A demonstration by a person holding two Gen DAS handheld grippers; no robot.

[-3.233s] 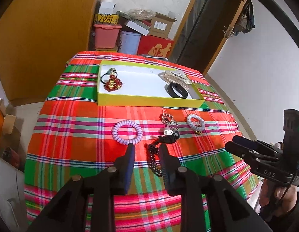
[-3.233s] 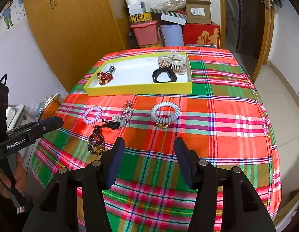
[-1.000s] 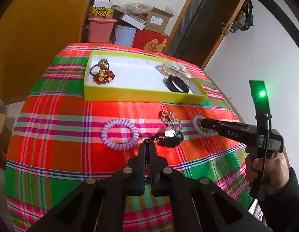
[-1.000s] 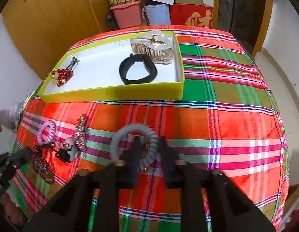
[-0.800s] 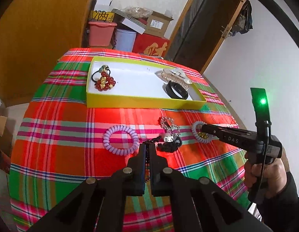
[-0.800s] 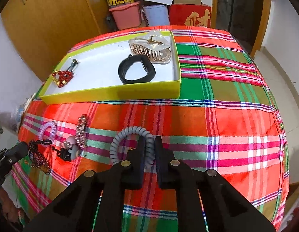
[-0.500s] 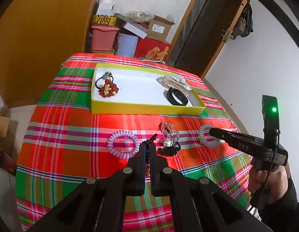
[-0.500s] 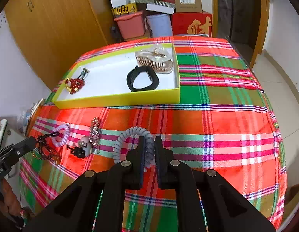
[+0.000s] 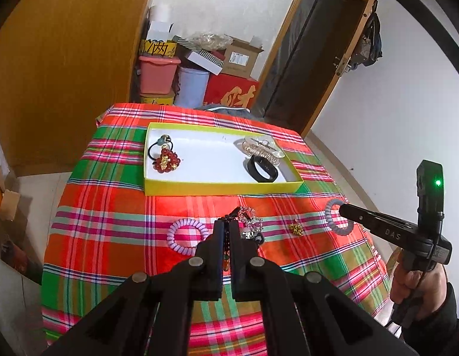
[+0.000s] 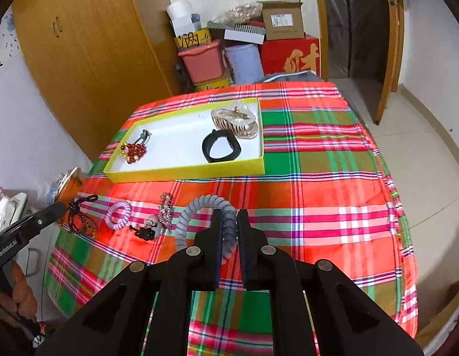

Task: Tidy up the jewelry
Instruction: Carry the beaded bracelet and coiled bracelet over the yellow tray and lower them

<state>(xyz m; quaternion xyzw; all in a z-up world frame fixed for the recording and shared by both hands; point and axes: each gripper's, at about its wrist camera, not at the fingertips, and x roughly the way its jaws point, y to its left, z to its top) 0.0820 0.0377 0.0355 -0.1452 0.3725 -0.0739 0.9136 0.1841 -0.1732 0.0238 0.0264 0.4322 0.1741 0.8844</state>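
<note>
My left gripper [image 9: 227,231] is shut on a dark beaded necklace [image 9: 226,247], which hangs above the plaid cloth; it shows in the right wrist view [image 10: 81,219]. My right gripper [image 10: 228,222] is shut on a grey spiral hair tie [image 10: 196,207], lifted off the cloth; it shows in the left wrist view [image 9: 333,216]. The yellow tray [image 9: 220,187] holds a red bead charm [image 9: 165,160], a black band [image 9: 262,170] and a clear hair claw [image 9: 260,146]. A lilac spiral tie [image 9: 186,234], a rhinestone clip [image 10: 165,207] and a small gold charm [image 9: 295,228] lie on the cloth.
A black-and-white keychain [image 10: 149,228] lies by the rhinestone clip. Boxes and buckets [image 10: 238,50] are stacked behind the table, next to a wooden wardrobe [image 10: 90,47]. An open door [image 10: 389,44] stands at the right.
Both grippers closed on their items and lifted them. The necklace and the grey tie have come off the cloth; a gold charm stays where the tie lay.
</note>
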